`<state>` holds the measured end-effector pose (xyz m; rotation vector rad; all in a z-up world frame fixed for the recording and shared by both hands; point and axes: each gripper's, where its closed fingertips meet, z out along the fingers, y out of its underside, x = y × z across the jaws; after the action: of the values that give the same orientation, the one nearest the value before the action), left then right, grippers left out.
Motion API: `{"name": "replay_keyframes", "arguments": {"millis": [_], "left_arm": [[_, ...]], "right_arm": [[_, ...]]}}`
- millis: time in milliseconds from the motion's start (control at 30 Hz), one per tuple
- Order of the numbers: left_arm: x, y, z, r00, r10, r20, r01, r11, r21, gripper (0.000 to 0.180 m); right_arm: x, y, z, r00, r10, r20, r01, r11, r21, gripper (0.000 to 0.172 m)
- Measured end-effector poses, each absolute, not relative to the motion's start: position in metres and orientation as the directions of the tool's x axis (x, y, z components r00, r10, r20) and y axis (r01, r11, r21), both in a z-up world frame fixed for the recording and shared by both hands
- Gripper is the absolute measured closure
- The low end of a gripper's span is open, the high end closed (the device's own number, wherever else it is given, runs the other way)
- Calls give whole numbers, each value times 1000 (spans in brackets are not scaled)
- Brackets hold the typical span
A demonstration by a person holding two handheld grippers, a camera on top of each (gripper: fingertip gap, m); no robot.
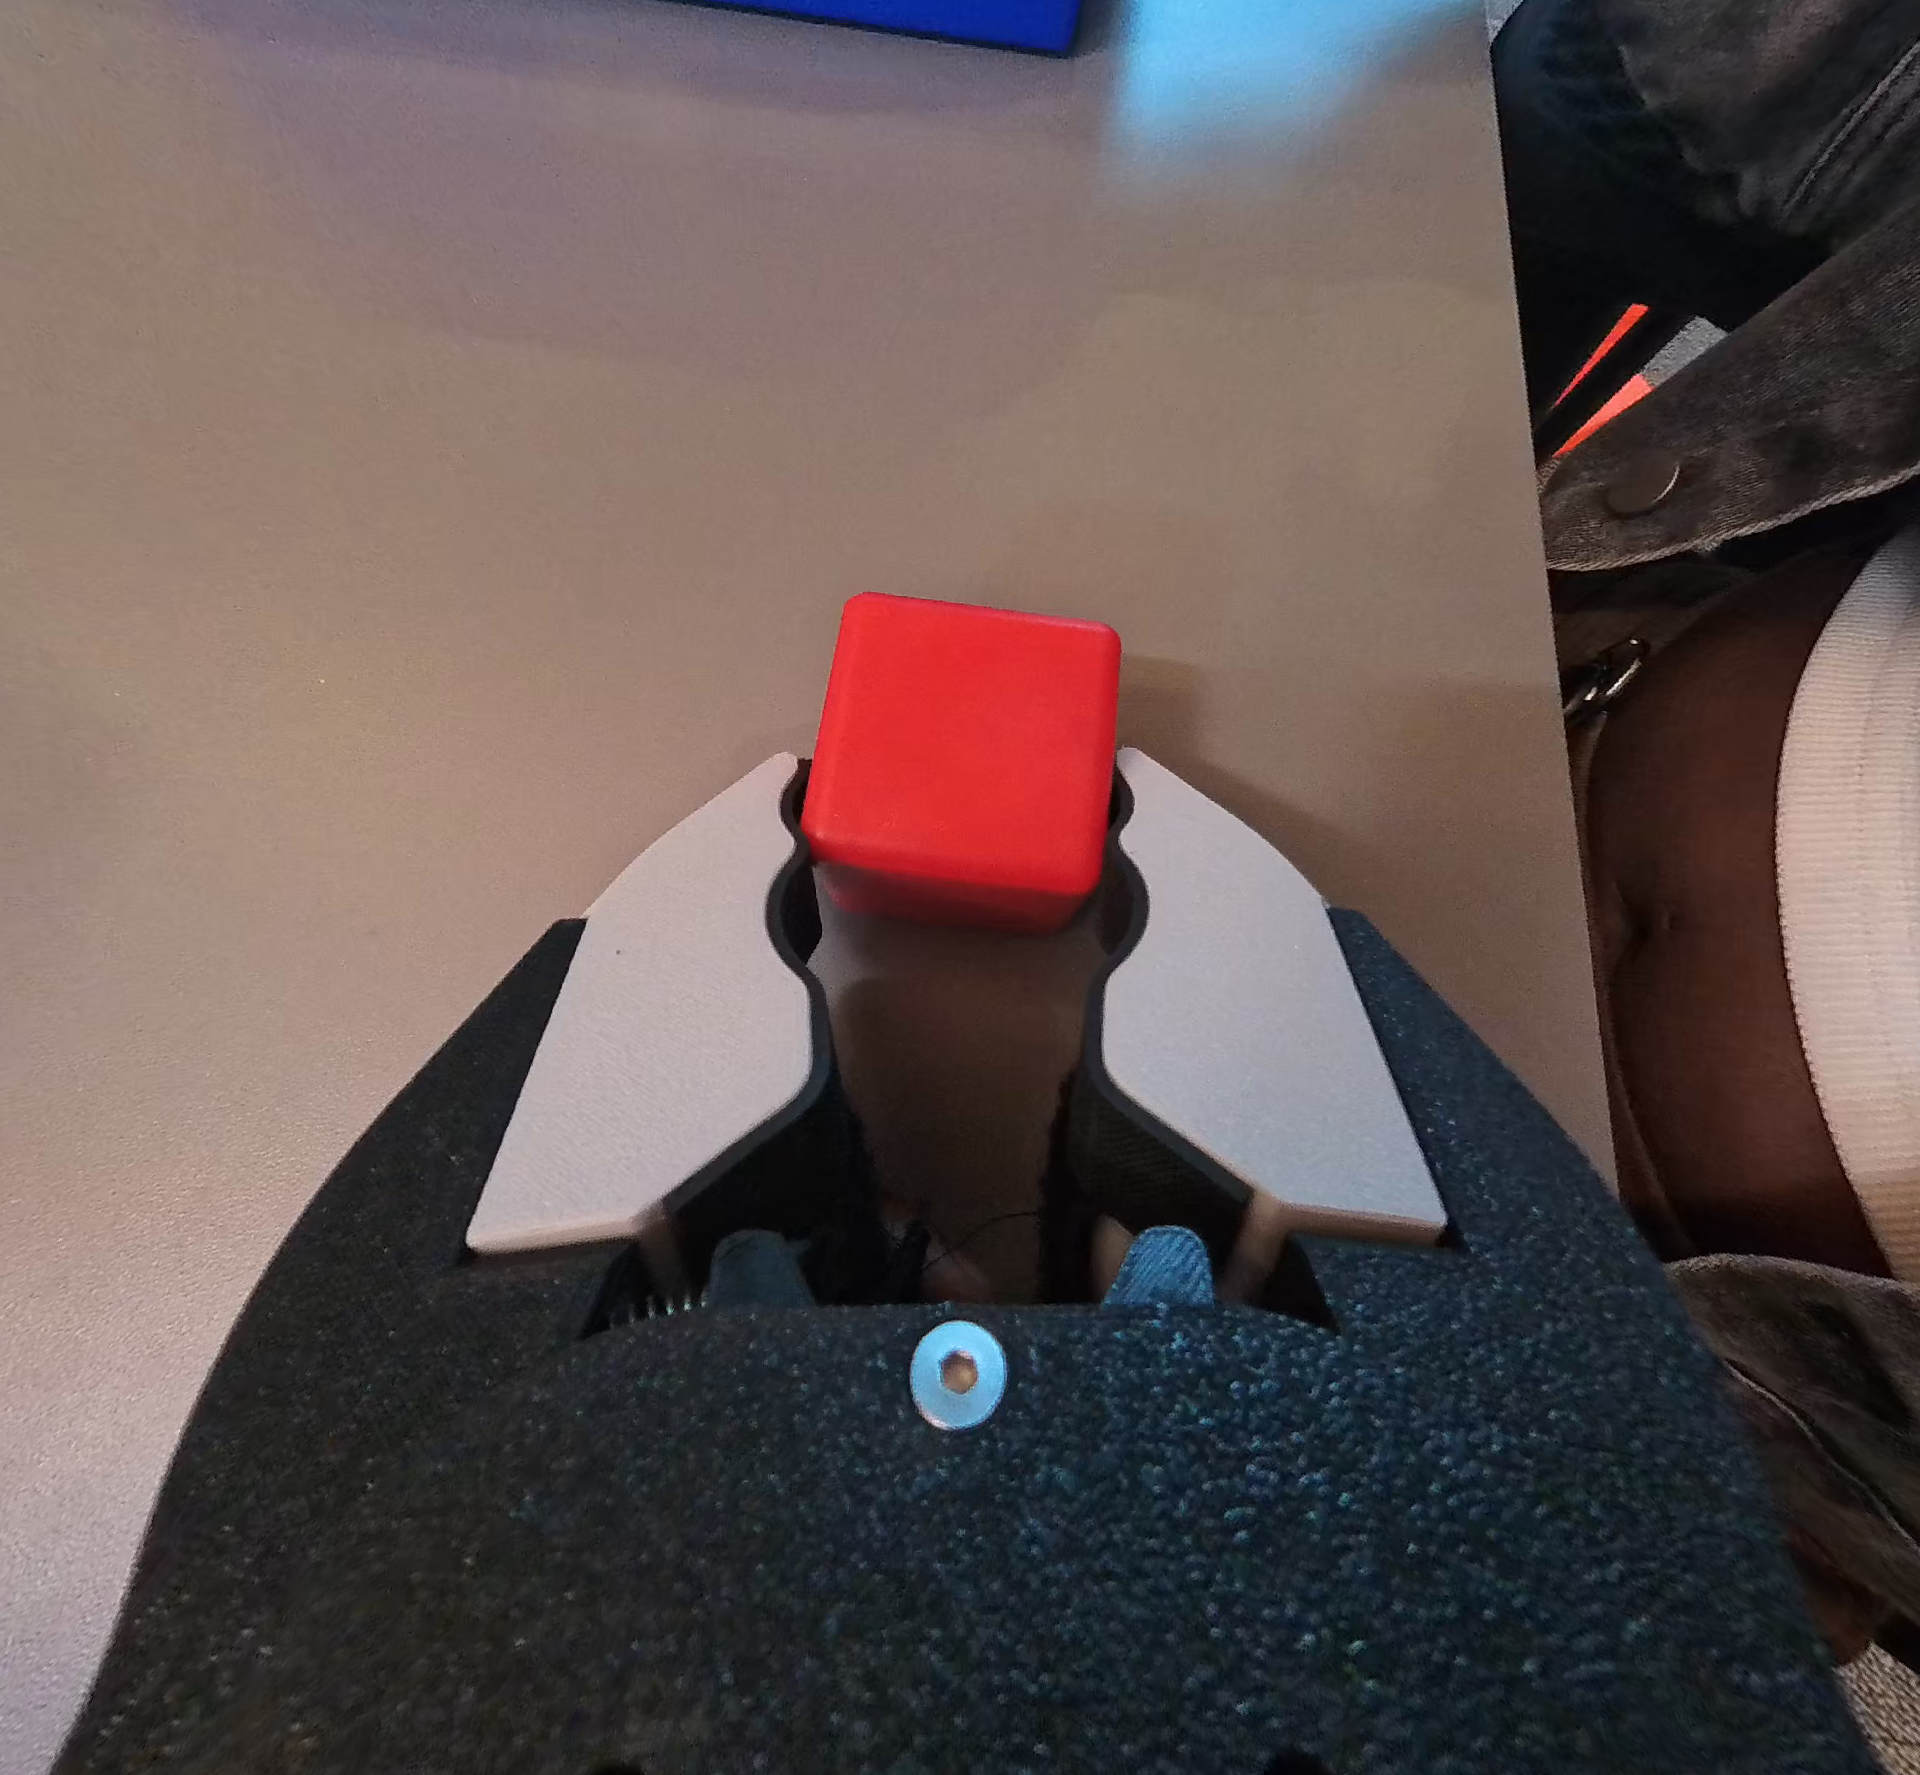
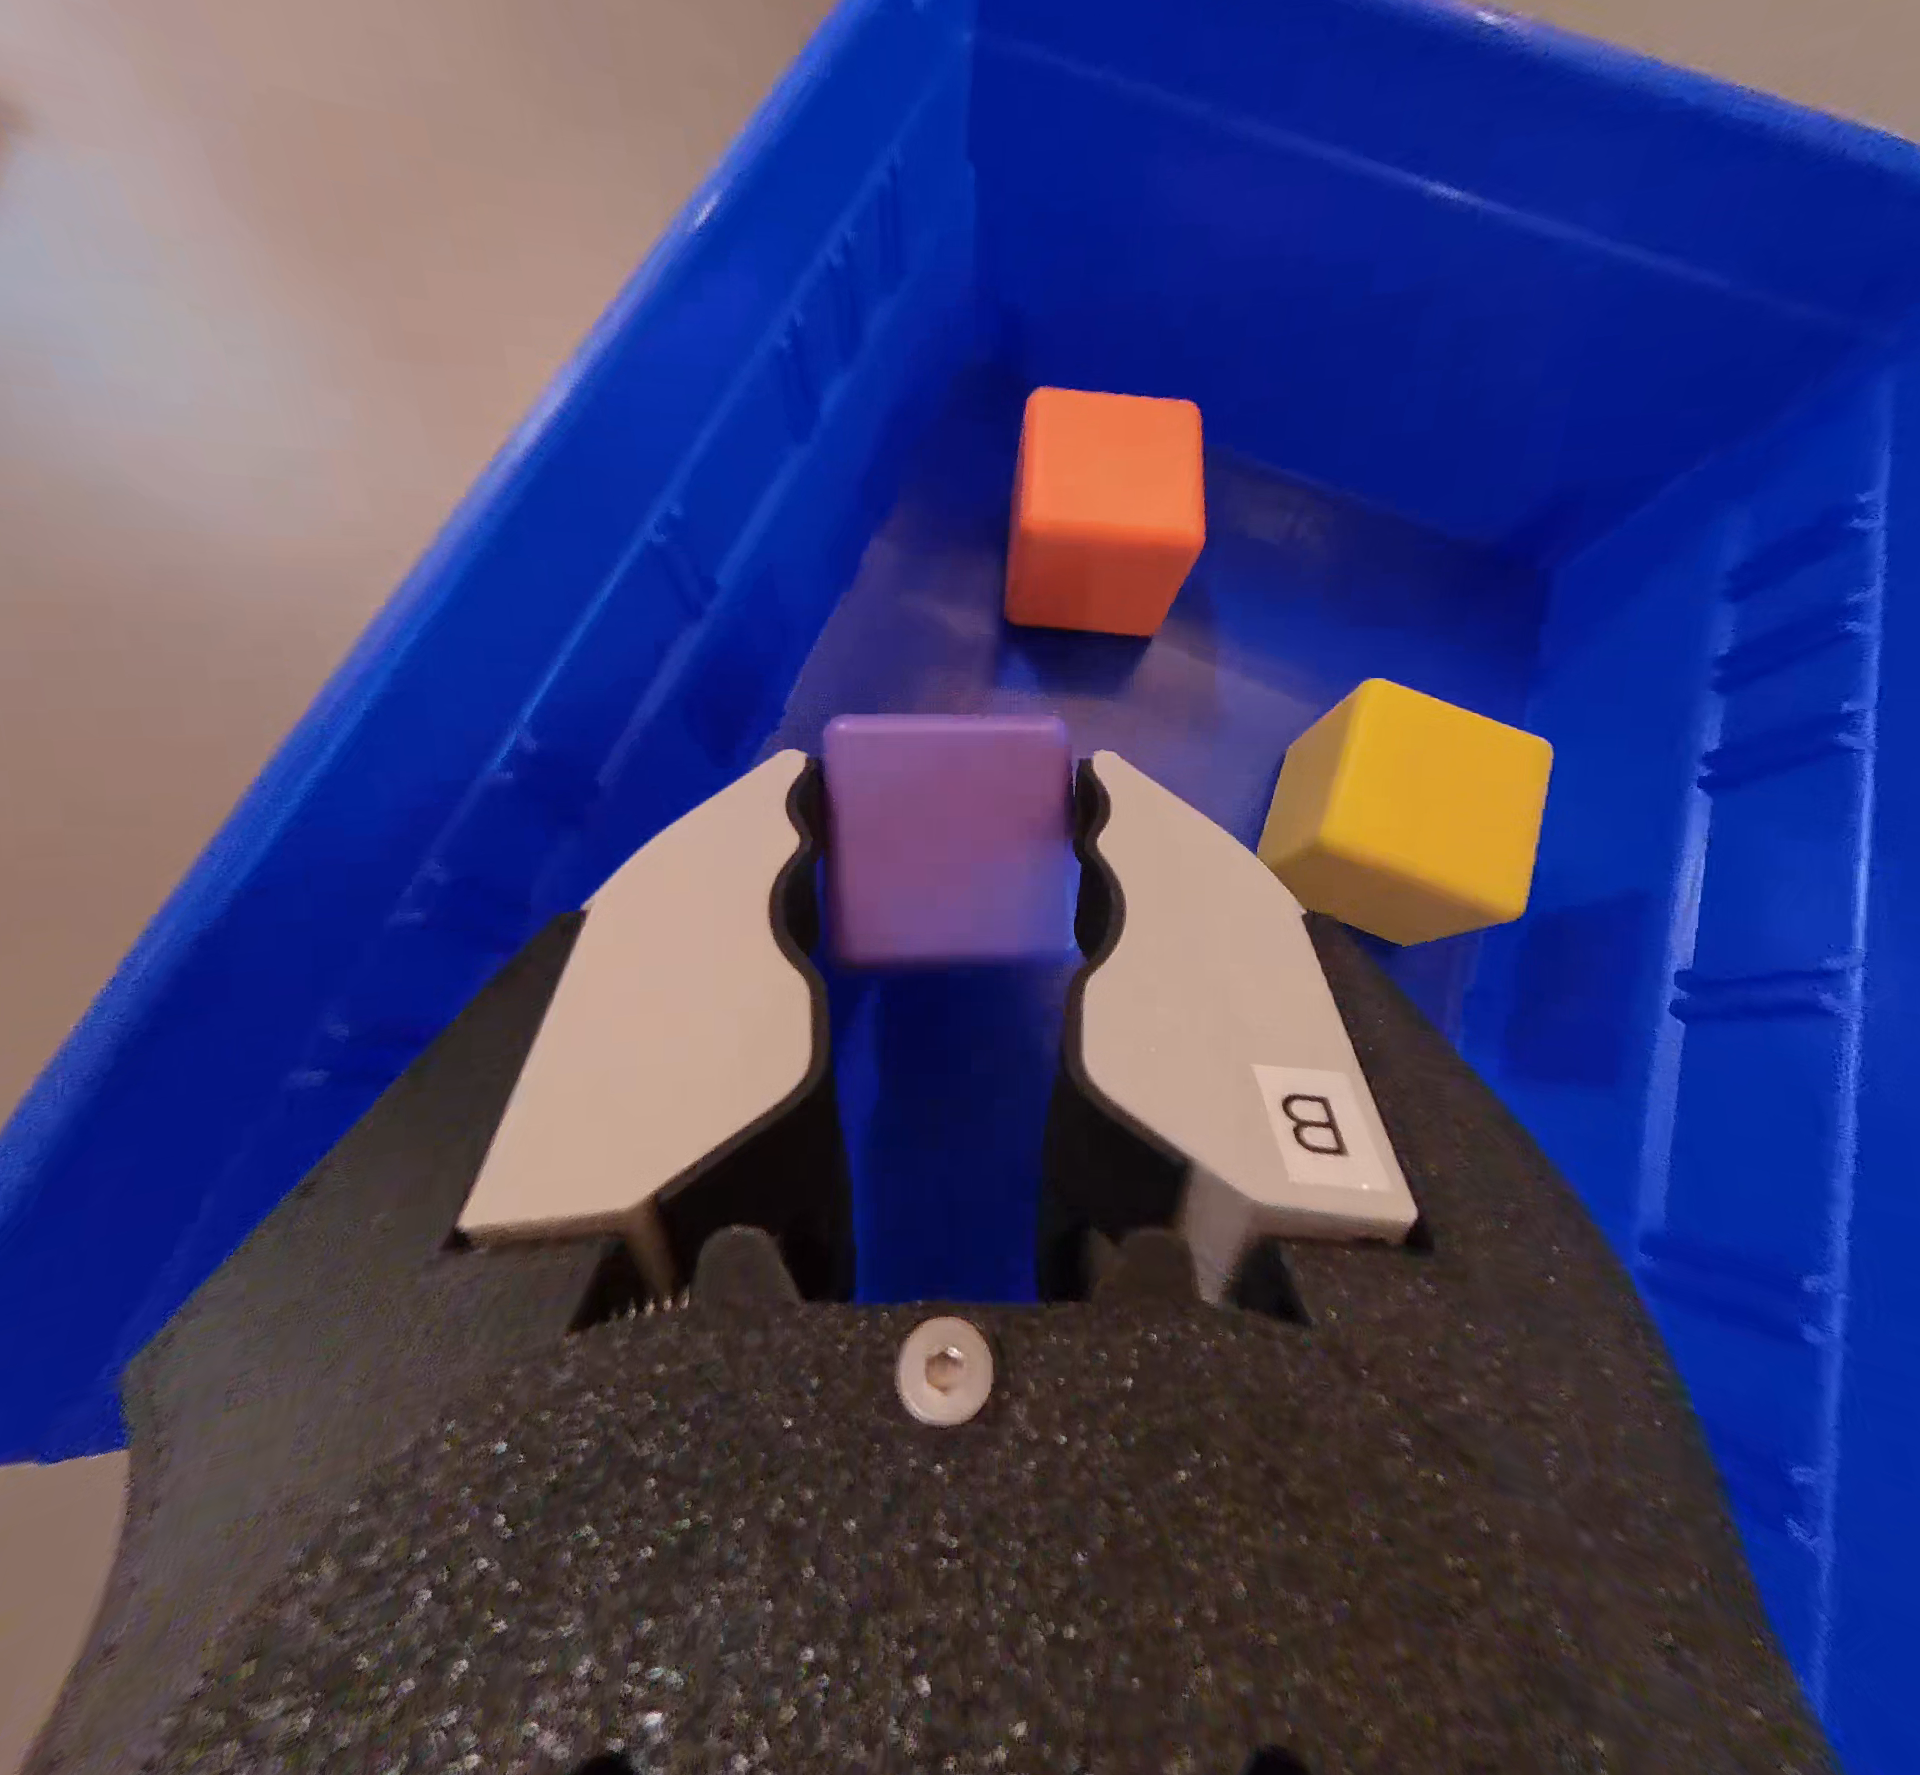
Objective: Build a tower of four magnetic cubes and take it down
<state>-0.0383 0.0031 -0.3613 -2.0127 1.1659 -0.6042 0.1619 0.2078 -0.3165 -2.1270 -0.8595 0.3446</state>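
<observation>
Over the grey table [image 1: 623, 478], left gripper [image 1: 961, 790] pinching a red cube [image 1: 961, 749]; inside the blue bin [image 2: 1351, 198], right gripper [image 2: 945, 790] clamped on a purple cube [image 2: 945, 832], orange cube [image 2: 1107, 510] farther in, yellow cube [image 2: 1408, 811] at right.

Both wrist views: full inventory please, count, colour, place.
red cube: 1, red, between the left gripper's fingers, over the table
purple cube: 1, purple, between the right gripper's fingers, over the bin
orange cube: 1, orange, on the bin floor, far end
yellow cube: 1, yellow, in the bin, tilted, right side
bin: 1, blue, on the table
table: 1, grey-beige
person's jacket: 1, dark, past the table's right edge
left gripper: 1, grey fingers, black body
right gripper: 1, same build
</observation>
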Motion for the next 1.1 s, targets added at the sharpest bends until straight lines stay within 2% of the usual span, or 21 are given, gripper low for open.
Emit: {"name": "replay_keyframes", "arguments": {"millis": [233, 367, 433, 533, 633, 700, 767, 833, 900, 967, 1100], "left_arm": [[-38, 3, -361, 479, -877, 39, -538, -329, -776, 130], [-38, 3, -361, 478, -877, 40, -538, -329, -776, 130], [-38, 3, -361, 476, -879, 41, -538, -328, -776, 130], [-38, 3, -360, 474, -879, 47, -535, -330, -778, 129], [-39, 2, -351, 469, -882, 48, -489, -305, -817, 114], [-42, 5, -337, 487, -873, 27, -424, -264, -866, 100], [-47, 6, -321, 512, -859, 0, -371, -221, -902, 80], [-53, 5, -309, 536, -844, -5, -339, -210, -917, 52], [-56, 4, -299, 548, -836, 1, -299, -197, -934, 35], [-54, -4, -286, 509, -860, 5, -235, -145, -961, 35], [-50, -16, -270, 458, -889, -3, -148, -73, -986, 36]], "right_arm": [[164, 206, -340, 711, 700, 61, 562, -514, -648, 125], [164, 207, -339, 708, 702, 77, 569, -502, -651, 124], [162, 211, -322, 720, 690, 81, 514, -451, -729, 104], [153, 209, -269, 724, 681, 111, 389, -270, -881, 78], [126, 177, -203, 654, 738, 163, 258, -16, -966, 69], [95, 136, -168, 530, 818, 223, 191, 141, -971, 69], [60, 80, -150, 309, 903, 298, 128, 271, -954, 69], [29, 23, -144, 65, 939, 339, 20, 338, -941, 70], [5, -12, -154, -96, 948, 303, -17, 303, -953, 70], [-14, -23, -181, -184, 954, 236, 74, 253, -965, 70], [-45, -10, -257, -212, 970, 117, 320, 183, -930, 71]]}}
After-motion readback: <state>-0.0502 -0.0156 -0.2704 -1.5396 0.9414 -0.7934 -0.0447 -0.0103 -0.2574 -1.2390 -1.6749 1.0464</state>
